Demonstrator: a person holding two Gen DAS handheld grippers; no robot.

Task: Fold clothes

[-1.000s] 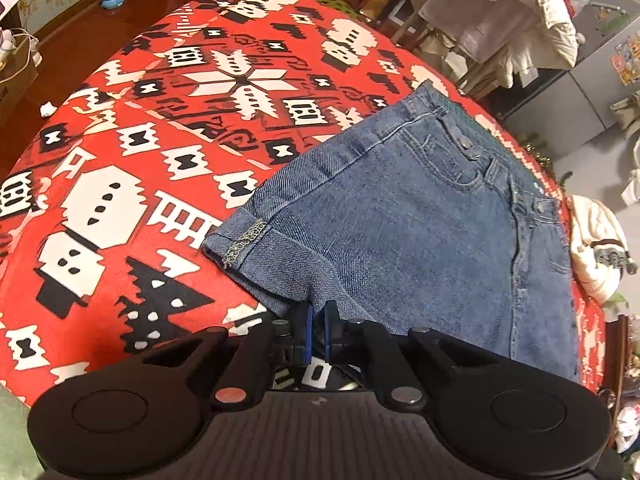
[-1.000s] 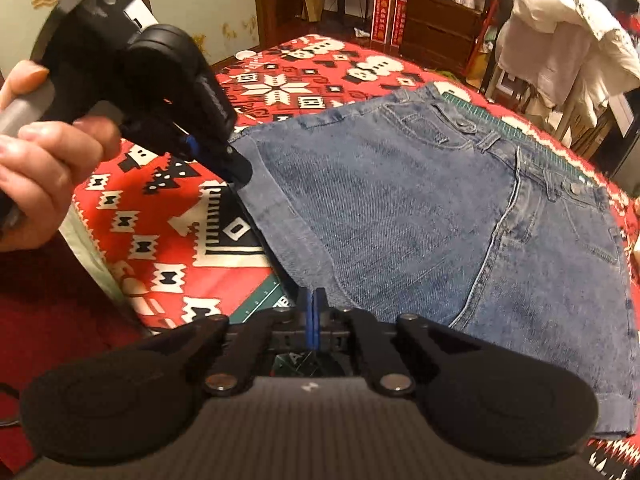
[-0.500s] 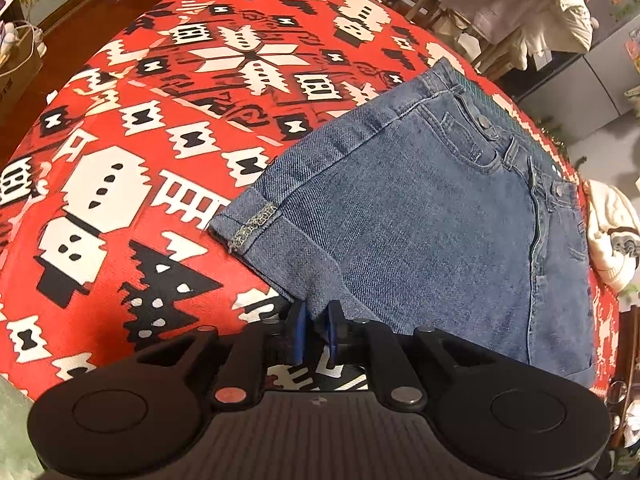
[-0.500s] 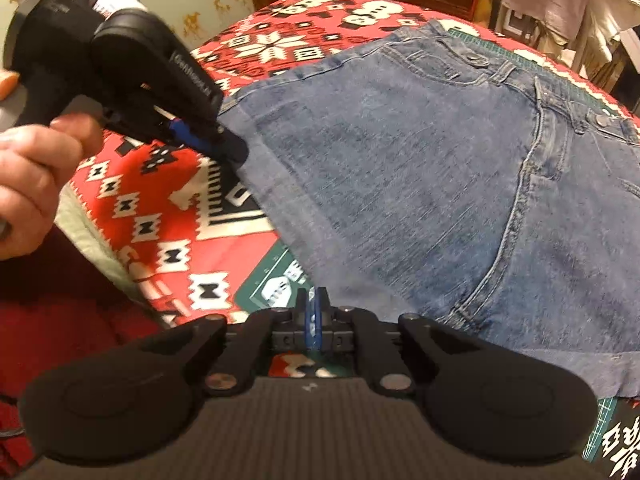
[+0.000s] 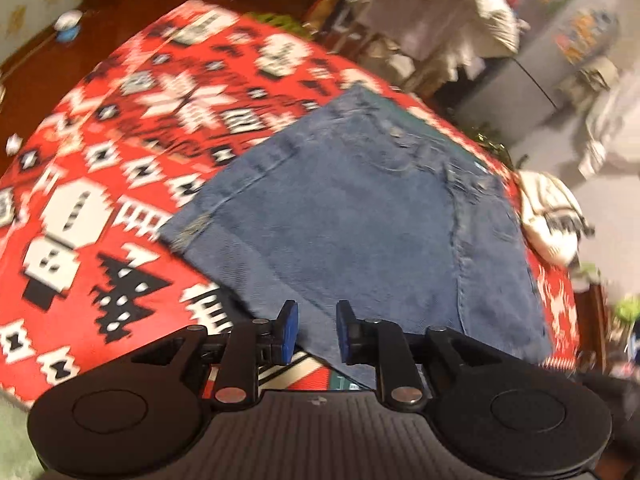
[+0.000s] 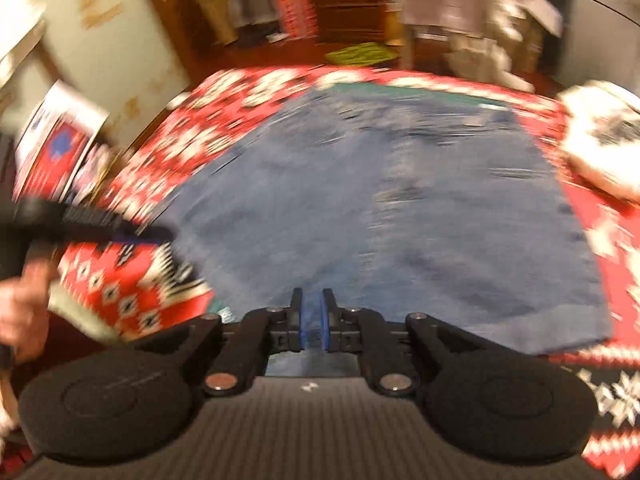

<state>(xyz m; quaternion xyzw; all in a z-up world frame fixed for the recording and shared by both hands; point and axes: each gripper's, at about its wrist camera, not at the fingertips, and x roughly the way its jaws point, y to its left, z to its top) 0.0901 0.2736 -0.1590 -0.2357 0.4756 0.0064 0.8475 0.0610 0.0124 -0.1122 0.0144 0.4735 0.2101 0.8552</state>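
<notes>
Denim shorts (image 5: 360,216) are spread flat on a red patterned cloth (image 5: 100,184) ahead of the parted left gripper (image 5: 313,331); the right gripper (image 6: 311,320) is held slightly parted, empty.

The denim shorts (image 5: 360,232) lie flat on the patterned blanket (image 5: 100,200), toward its right side. Beyond their far right corner rests a bundled garment (image 5: 552,220). Both grippers sit at the shorts' near edge.
</notes>
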